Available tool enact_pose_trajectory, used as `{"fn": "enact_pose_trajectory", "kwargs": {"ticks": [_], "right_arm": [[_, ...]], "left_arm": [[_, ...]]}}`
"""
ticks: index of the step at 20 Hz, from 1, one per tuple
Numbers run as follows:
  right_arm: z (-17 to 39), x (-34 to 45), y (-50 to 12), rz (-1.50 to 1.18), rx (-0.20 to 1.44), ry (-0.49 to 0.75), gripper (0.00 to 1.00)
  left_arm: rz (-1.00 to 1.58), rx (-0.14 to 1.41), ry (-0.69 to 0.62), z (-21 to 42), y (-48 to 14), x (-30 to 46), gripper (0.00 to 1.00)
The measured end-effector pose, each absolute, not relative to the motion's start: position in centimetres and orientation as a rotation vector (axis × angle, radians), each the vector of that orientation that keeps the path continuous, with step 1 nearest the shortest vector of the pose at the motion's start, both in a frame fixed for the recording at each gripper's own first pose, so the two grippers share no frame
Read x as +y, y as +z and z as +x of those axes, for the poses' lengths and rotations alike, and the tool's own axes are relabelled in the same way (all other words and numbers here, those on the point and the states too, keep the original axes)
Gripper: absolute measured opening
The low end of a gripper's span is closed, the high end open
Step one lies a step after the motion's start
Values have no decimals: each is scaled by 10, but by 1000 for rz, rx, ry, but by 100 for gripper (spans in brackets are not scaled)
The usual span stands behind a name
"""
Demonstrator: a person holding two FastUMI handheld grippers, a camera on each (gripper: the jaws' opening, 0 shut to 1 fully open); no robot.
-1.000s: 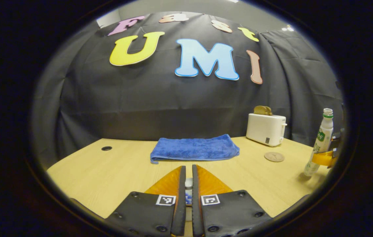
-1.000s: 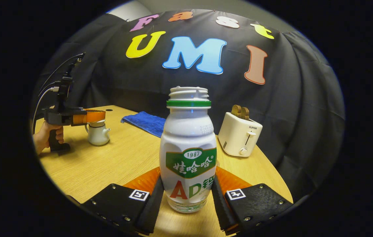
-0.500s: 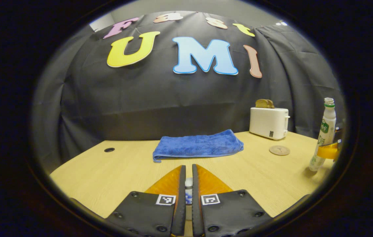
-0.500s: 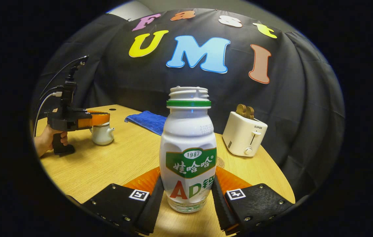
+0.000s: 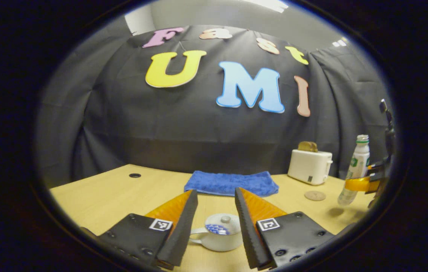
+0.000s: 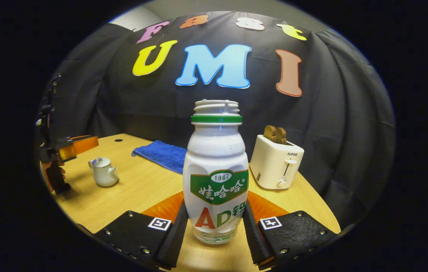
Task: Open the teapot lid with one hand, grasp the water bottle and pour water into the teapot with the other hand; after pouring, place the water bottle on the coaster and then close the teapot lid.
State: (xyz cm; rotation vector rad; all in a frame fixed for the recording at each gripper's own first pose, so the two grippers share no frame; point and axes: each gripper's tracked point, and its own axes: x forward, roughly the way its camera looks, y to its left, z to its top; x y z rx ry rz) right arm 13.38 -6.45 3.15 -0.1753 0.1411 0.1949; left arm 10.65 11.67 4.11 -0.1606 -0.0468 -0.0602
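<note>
Teapot sitting lidded on surface between left gripper's wide-open jaws, untouched | right gripper jaws clamping uncapped water bottle upright | coaster lying near toaster

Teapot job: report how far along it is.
Done: the right gripper is shut on the water bottle. In hand: the left gripper hangs open over the teapot, lid on. Left: lifting the lid, pouring, setting the bottle on the coaster, closing.
</note>
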Motion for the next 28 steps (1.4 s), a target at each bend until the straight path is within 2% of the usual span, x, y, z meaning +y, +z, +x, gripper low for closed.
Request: {"fn": "enact_pose_trajectory", "kwargs": {"ticks": [1, 2, 4, 7, 15, 21, 27, 28], "right_arm": [[142, -69, 36, -160, 129, 176, 70], [150, -71, 39, -147, 115, 162, 70], [170, -77, 43, -130, 106, 129, 70], [206, -86, 39, -91, 123, 74, 70], [259, -92, 15, -100, 158, 7, 70], [266, -100, -6, -2, 184, -22, 70], [267, -100, -7, -32, 178, -13, 70], [267, -101, -7, -35, 175, -18, 73]], "left_arm": [[-173, -80, -68, 95, 54, 117, 77], [-170, -107, -79, 82, 64, 116, 80], [-126, -131, -86, 57, 77, 114, 92], [-86, -145, -114, 22, 84, 105, 96], [-26, -157, -87, 2, 86, 122, 95], [-42, -119, -102, 11, 72, 120, 96], [-39, -108, -110, 16, 67, 116, 96], [-40, -110, -108, 16, 66, 116, 96]]}}
